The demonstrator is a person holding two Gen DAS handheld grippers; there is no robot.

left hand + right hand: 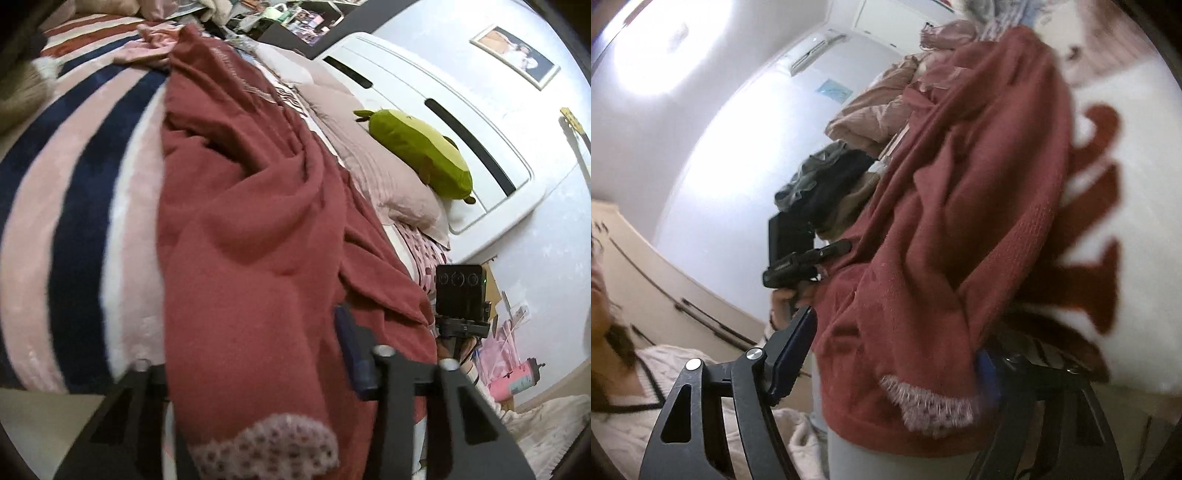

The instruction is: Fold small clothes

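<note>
A: Where is the red garment (pixel 251 229) kept, and why that way?

B: It is draped lengthwise across the bed (pixel 74 206), running away from the left tongs (pixel 255 373) toward the pillow (pixel 391 184). One end with a pale trim is hung between the fingers of each pair of tongs, so the cloth can probably be lifted and carried over itself for a fold.

A: How are the left tongs set?

B: They are seen apart, with the cloth bunched in the gap; whether anything is pinched cannot be told.

A: And the right tongs (pixel 890 354)?

B: The same edge is draped between them. The fingers are seen apart, the far one half buried in fabric, so a firm grip cannot be confirmed.

A: What is beside them?

B: In the right wrist view the left-hand tool is seen just to the left of the cloth, raised near it.
</note>
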